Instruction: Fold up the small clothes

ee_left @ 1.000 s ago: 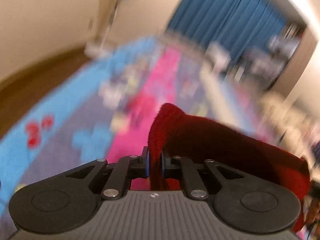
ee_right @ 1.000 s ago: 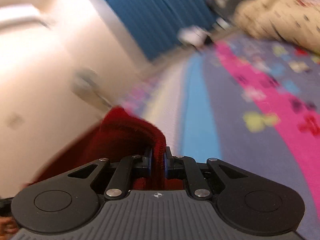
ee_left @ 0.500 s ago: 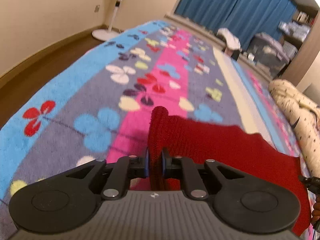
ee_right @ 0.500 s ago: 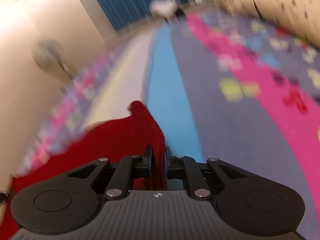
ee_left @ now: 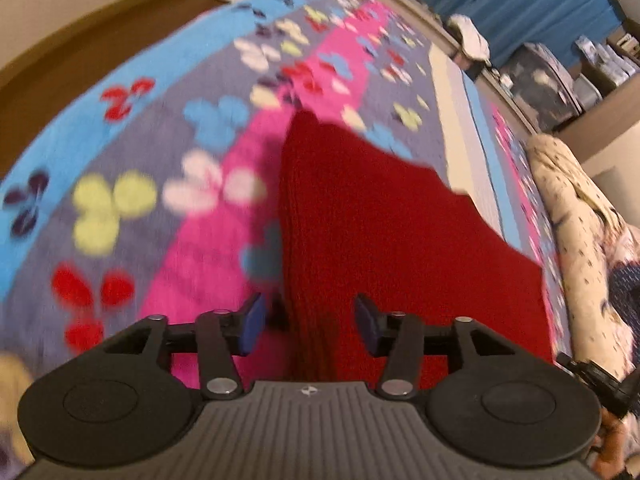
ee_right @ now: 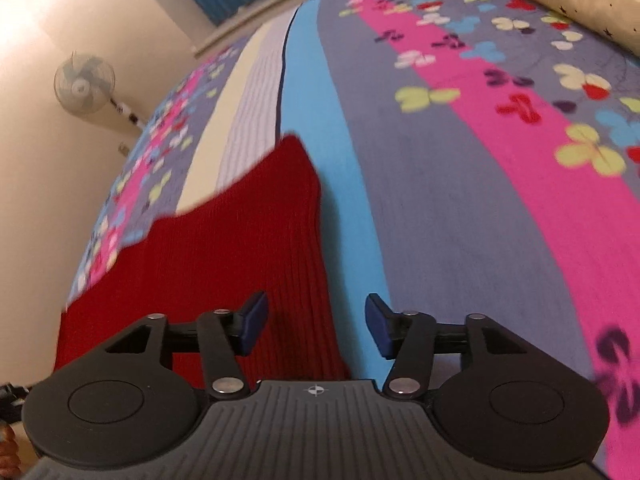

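Jaws on both the left gripper (ee_left: 308,326) and right gripper (ee_right: 316,328) have just been opening, letting go of the red knit (ee_left: 384,240) lying on the flowery blanket (ee_left: 132,200). Pulling back carelessly could probably snag a pad and wreck the fold.

Both rigs look identical: the left gripper (ee_left: 308,324) and right gripper (ee_right: 316,324) are matte black plastic with a ribbed grey centre plate carrying a tiny crosshair mark, round discs either side of that plate, silver pivot screws and blue finger pads (ee_left: 251,322).
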The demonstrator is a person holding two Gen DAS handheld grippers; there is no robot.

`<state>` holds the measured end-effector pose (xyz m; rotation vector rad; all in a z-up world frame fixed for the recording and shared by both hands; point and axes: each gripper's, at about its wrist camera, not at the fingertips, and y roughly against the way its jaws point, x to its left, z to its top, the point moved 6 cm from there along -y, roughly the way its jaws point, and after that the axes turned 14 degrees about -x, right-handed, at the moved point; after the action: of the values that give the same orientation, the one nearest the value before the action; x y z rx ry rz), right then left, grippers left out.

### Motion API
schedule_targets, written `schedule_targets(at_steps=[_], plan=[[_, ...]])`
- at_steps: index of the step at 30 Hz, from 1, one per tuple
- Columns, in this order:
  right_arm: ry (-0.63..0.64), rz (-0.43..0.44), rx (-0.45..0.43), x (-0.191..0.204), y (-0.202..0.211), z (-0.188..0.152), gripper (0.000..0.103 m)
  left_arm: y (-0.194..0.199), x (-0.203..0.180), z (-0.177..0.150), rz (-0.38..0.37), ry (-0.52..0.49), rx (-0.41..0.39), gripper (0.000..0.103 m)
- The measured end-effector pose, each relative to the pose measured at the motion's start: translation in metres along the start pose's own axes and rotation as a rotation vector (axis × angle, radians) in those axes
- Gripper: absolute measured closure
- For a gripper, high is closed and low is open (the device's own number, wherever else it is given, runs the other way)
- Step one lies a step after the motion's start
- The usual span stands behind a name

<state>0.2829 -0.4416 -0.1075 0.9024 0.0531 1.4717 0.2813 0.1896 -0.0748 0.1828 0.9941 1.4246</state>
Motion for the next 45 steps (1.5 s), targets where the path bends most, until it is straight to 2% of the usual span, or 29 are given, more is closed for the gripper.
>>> schedule_targets(at_steps=[4,5,6,7,8,9,10,11,13,16,18,21,23,25,27,28,30,32,34,36,37,38,40,41,42,45], plan=[[0.050,-0.014,0.017,0.003,0.017,-0.028,0.042,0.020,0.001,-0.031,-0.036,-0.038,0.023,0.050],[0.049,-0.016,0.023,0.003,0.019,-0.034,0.042,0.020,0.000,-0.036,-0.035,-0.072,0.027,0.055],[0.045,-0.012,0.038,0.003,0.018,-0.040,0.042,0.019,0.000,-0.039,-0.024,-0.095,0.038,0.071],[0.043,-0.005,0.043,0.004,0.016,-0.043,0.044,0.017,0.000,-0.043,-0.024,-0.103,0.055,0.082],[0.045,0.000,0.040,0.005,0.017,-0.044,0.048,0.016,-0.001,-0.045,-0.020,-0.128,0.057,0.084],[0.058,-0.004,0.031,0.006,0.018,-0.045,0.063,0.016,-0.002,-0.046,-0.013,-0.167,0.050,0.086],[0.079,-0.015,0.014,0.007,0.020,-0.045,0.088,0.017,-0.003,-0.046,-0.015,-0.178,0.039,0.088],[0.082,-0.023,-0.007,0.006,0.023,-0.042,0.088,0.019,-0.002,-0.043,-0.022,-0.164,0.022,0.088],[-0.031,0.018,-0.058,0.001,0.036,-0.031,0.090,0.033,-0.001,-0.035,-0.052,-0.123,-0.035,0.089],[-0.093,0.099,-0.162,0.005,0.073,-0.011,0.091,0.062,-0.002,-0.028,-0.117,-0.083,-0.114,0.090],[-0.100,0.146,-0.196,0.010,0.098,-0.008,0.091,0.083,-0.002,-0.028,-0.147,-0.086,-0.150,0.090],[-0.105,0.184,-0.237,0.009,0.136,-0.011,0.091,0.105,0.006,-0.041,-0.190,-0.098,-0.131,0.090],[-0.114,0.151,-0.203,-0.007,0.146,-0.022,0.091,0.104,0.016,-0.060,-0.168,-0.133,-0.042,0.090],[-0.101,0.060,-0.057,-0.025,0.134,-0.045,0.090,0.093,0.023,-0.081,-0.116,-0.197,0.064,0.089],[-0.014,-0.046,0.120,-0.038,0.117,-0.077,0.088,0.087,0.021,-0.092,-0.074,-0.290,0.098,0.087],[0.021,-0.070,0.143,-0.040,0.115,-0.083,0.087,0.087,0.019,-0.091,-0.060,-0.323,0.091,0.082],[0.069,-0.057,0.104,-0.036,0.122,-0.078,0.086,0.093,0.013,-0.083,-0.042,-0.363,0.028,0.072],[0.104,-0.049,0.013,-0.032,0.135,-0.067,0.085,0.104,0.001,-0.071,-0.038,-0.405,-0.073,0.071],[0.125,-0.020,-0.078,-0.025,0.145,-0.055,0.082,0.112,-0.012,-0.064,-0.101,-0.403,-0.132,0.071],[0.155,0.053,-0.111,-0.015,0.143,-0.050,0.082,0.109,-0.025,-0.069,-0.162,-0.410,-0.111,0.071],[0.186,0.077,-0.096,-0.010,0.141,-0.052,0.082,0.104,-0.030,-0.075,-0.167,-0.443,-0.078,0.071],[0.232,0.077,-0.061,-0.005,0.134,-0.059,0.083,0.095,-0.032,-0.085,-0.145,-0.489,-0.023,0.071],[0.344,-0.027,0.075,-0.011,0.111,-0.081,0.082,0.072,-0.025,-0.108,-0.050,-0.561,0.105,0.075],[0.386,-0.091,0.135,-0.019,0.102,-0.091,0.076,0.068,-0.024,-0.113,-0.026,-0.589,0.121,0.076],[0.400,-0.116,0.151,-0.022,0.098,-0.094,0.063,0.068,-0.029,-0.111,-0.025,-0.606,0.105,0.075],[0.378,-0.077,0.057,-0.015,0.110,-0.076,0.064,0.076,-0.035,-0.105,-0.034,-0.596,0.051,0.075]])
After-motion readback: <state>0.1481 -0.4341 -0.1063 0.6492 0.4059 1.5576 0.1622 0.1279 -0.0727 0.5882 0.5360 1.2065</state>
